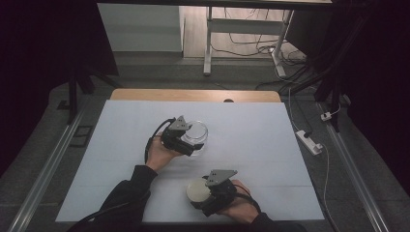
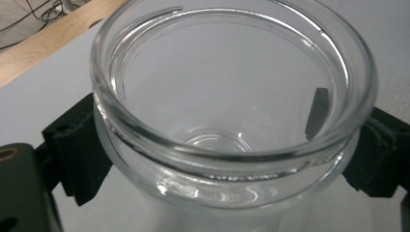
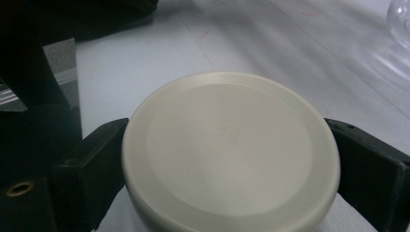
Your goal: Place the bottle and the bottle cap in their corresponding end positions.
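Black grippers, dark sleeves

Both the left gripper (image 1: pixel 189 140) and the right gripper (image 1: pixel 205 197) are black, each topped by a grey 3-cornered plate and trailing a black cable. Each has 2 blocky matte jaws; a brass-coloured screw hole shows near the base. The person wears dark long sleeves (image 1: pixel 126 191).

White-covered table (image 1: pixel 251 145) bearing glass jar (image 1: pixel 197 134)

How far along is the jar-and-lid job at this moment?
Done: both pieces are gripped. The left gripper is shut on the open glass jar, which looks empty. The right gripper is shut on the cream lid, low over the white table cover and apart from the jar. Whichever way this goes, lid and jar are separate now.
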`<action>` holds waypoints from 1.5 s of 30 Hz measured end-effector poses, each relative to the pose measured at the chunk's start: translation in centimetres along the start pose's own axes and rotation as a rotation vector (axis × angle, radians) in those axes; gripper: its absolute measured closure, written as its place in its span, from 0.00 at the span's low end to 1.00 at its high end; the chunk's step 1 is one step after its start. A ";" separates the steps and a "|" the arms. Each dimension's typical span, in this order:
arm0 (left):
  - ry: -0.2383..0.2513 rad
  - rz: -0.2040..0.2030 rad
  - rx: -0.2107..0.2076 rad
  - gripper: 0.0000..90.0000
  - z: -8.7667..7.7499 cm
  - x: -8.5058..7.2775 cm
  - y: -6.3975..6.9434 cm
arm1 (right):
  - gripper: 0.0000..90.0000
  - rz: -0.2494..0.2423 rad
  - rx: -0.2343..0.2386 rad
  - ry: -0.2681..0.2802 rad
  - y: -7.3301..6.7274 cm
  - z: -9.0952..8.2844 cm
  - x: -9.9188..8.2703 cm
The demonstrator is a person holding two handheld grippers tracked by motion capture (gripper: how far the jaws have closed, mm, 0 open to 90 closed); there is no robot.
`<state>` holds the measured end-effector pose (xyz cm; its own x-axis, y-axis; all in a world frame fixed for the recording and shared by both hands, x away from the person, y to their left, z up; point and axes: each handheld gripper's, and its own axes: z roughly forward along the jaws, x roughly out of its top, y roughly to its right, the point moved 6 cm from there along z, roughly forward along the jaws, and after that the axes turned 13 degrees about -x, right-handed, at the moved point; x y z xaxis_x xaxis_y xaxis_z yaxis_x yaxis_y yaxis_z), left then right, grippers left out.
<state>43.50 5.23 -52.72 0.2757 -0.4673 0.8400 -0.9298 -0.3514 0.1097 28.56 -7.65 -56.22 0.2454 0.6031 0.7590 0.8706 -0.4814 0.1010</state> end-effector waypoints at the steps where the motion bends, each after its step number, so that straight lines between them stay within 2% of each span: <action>1: 0.000 0.001 0.004 0.08 0.1 0.0 -0.1 | 0.08 0.000 -0.001 -0.003 0.0 0.1 -0.1; 17: 0.007 0.007 0.059 0.08 0.7 0.5 -1.7 | 0.08 -0.020 -0.024 -0.038 0.3 1.5 -0.7; 19: 0.003 0.010 0.062 0.08 0.9 0.4 -1.8 | 0.08 -0.018 -0.029 -0.055 0.4 1.8 -0.9; 23: -0.037 0.023 0.069 0.08 1.6 -0.1 -1.8 | 0.08 -0.019 -0.031 -0.065 0.5 2.0 -1.0; 29: -0.041 0.003 0.058 0.08 1.8 -0.4 -2.0 | 0.08 -0.033 -0.040 -0.071 0.4 2.0 -1.1; 36: -0.032 -0.040 0.044 0.07 1.7 -0.8 -2.5 | 0.07 -0.043 -0.047 -0.072 0.4 2.1 -1.1; 40: -0.049 -0.021 0.061 0.06 1.8 -0.9 -2.4 | 0.07 -0.043 -0.047 -0.071 0.4 2.1 -1.1; 45: -0.056 -0.029 0.079 0.06 1.9 -0.9 -2.3 | 0.07 -0.031 -0.043 -0.071 0.4 2.0 -1.0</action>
<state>45.89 4.93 -54.70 0.3172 -0.4997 0.8061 -0.8997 -0.4274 0.0890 29.49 -7.16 -58.28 0.2498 0.6610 0.7076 0.8594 -0.4880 0.1525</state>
